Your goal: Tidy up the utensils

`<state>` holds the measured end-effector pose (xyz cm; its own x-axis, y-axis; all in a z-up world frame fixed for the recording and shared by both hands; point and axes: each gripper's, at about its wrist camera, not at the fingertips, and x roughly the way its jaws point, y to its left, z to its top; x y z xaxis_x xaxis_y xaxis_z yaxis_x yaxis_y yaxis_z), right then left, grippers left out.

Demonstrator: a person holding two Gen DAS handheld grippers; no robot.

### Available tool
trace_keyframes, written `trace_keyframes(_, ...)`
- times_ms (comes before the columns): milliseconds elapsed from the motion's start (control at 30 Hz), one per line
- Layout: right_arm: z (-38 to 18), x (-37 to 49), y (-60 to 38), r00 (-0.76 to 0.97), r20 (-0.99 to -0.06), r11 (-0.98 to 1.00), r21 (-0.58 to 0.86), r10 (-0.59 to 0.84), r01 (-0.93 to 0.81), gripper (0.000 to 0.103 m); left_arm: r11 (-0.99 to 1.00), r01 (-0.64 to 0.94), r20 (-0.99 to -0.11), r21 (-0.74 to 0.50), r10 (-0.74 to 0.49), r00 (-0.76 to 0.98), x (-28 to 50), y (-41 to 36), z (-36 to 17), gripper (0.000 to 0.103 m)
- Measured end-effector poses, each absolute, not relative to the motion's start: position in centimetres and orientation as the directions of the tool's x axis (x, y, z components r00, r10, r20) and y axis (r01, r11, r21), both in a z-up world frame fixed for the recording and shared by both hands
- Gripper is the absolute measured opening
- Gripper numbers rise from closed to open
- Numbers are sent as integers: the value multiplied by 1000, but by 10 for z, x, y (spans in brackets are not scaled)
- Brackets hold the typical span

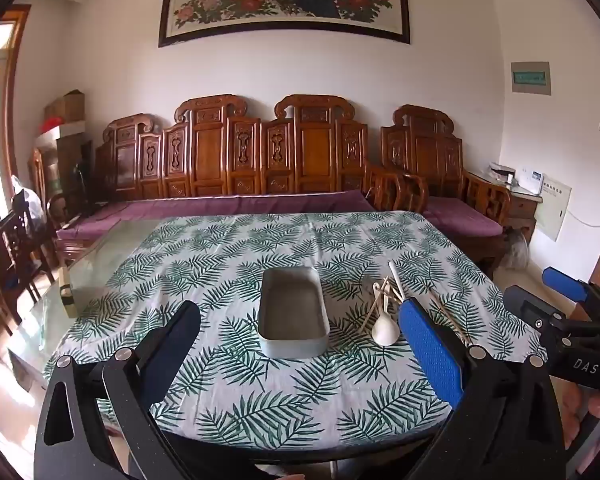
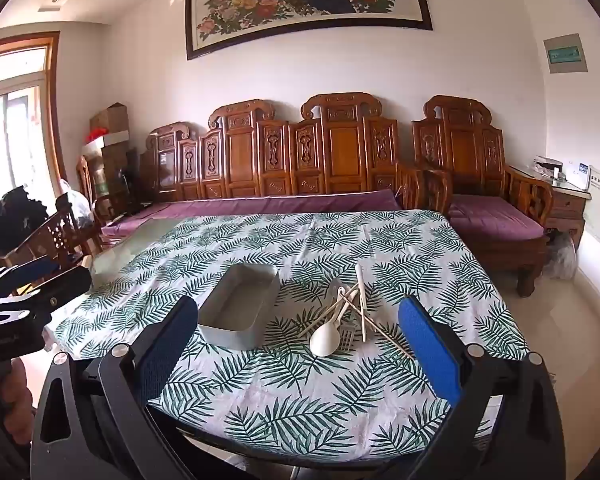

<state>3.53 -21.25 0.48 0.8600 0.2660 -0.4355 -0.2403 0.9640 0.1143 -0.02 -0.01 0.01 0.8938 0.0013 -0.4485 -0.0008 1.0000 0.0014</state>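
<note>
A grey rectangular tin box (image 1: 293, 312) (image 2: 240, 310) stands open and empty on the leaf-patterned tablecloth (image 1: 260, 392) (image 2: 284, 400). To its right lies a pile of utensils: a white spoon (image 1: 386, 330) (image 2: 326, 338), a fork (image 2: 347, 336), and chopsticks (image 1: 380, 304) (image 2: 362, 308) crossed over each other. My left gripper (image 1: 300, 344) is open and empty, held above the near table edge facing the box. My right gripper (image 2: 300, 344) is open and empty, near the table edge in front of the utensil pile. The right gripper also shows at the right of the left wrist view (image 1: 572, 304).
A bare glass table top (image 1: 100, 264) extends left of the cloth, with a small block (image 1: 66, 292) on it. A carved wooden sofa with purple cushions (image 1: 240, 200) (image 2: 260, 204) stands behind the table. Wooden chairs (image 2: 48, 240) stand at the left.
</note>
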Motion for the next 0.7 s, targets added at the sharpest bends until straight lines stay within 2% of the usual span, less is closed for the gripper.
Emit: trace_keyframes(700,6,33,-211,864,-426,963,121,269,-240,100,1000,-7,-436,-1,6,900,-4,0,3,97)
